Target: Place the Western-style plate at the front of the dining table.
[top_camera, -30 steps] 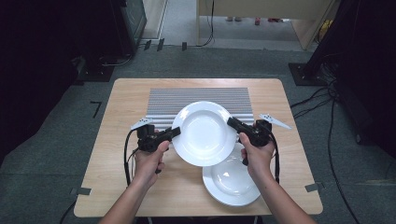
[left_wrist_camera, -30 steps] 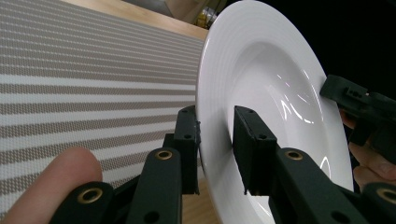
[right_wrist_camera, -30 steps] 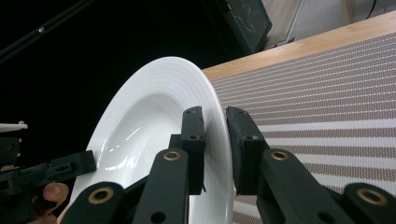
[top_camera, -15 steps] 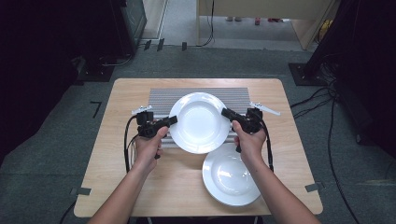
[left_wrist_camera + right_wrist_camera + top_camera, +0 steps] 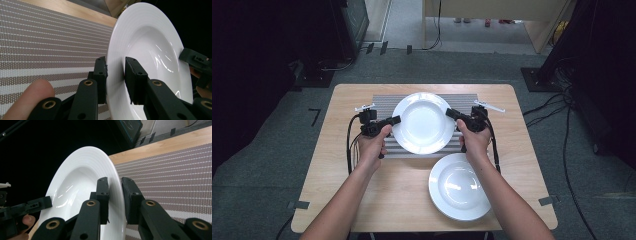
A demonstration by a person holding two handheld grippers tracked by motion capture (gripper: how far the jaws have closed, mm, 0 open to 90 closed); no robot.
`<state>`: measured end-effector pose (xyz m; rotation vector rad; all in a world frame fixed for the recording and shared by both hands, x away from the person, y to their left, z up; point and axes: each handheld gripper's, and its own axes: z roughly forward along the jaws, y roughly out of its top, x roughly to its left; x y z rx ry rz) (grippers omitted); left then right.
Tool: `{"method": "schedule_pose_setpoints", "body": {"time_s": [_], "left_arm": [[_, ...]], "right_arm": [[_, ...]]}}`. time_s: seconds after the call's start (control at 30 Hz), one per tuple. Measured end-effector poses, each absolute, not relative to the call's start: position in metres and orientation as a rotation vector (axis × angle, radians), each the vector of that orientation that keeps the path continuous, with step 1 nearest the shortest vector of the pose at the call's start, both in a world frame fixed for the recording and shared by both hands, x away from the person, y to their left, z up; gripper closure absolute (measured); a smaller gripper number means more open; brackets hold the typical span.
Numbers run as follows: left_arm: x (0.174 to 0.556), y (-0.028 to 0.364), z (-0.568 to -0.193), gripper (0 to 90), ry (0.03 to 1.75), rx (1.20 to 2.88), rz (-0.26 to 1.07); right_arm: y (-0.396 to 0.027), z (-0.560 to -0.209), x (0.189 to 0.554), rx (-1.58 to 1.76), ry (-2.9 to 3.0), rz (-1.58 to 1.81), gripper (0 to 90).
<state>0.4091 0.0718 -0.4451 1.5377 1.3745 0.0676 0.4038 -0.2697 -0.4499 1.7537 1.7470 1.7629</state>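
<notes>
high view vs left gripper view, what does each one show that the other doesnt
Only the high view takes in the second white plate lying flat on the bare wooden table, both forearms, and the grey floor around.

Only the left gripper view gives the close look: the left hand-held gripper has one jaw on each face of the held plate's rim, and a fingertip sits at lower left.

Both show the held plate, the striped mat beneath, and the right hand-held gripper at the opposite rim.
</notes>
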Motion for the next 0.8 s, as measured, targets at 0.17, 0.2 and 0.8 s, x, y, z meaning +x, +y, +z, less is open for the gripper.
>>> {"method": "schedule_pose_setpoints", "body": {"time_s": [0.17,0.2,0.8], "left_arm": [[0.421,0.069,-0.45,72.7,1.399,1.553,0.079],[0.423,0.068,-0.452,72.6,1.405,1.556,0.085],[0.467,0.061,-0.485,71.4,1.554,1.581,0.031]], "right_arm": [[-0.27,-0.46,0.419,1.793,1.754,1.74,77.3],[-0.27,-0.461,0.42,1.797,1.755,1.737,77.3],[-0.266,-0.497,0.46,2.015,1.76,1.599,76.4]]}}
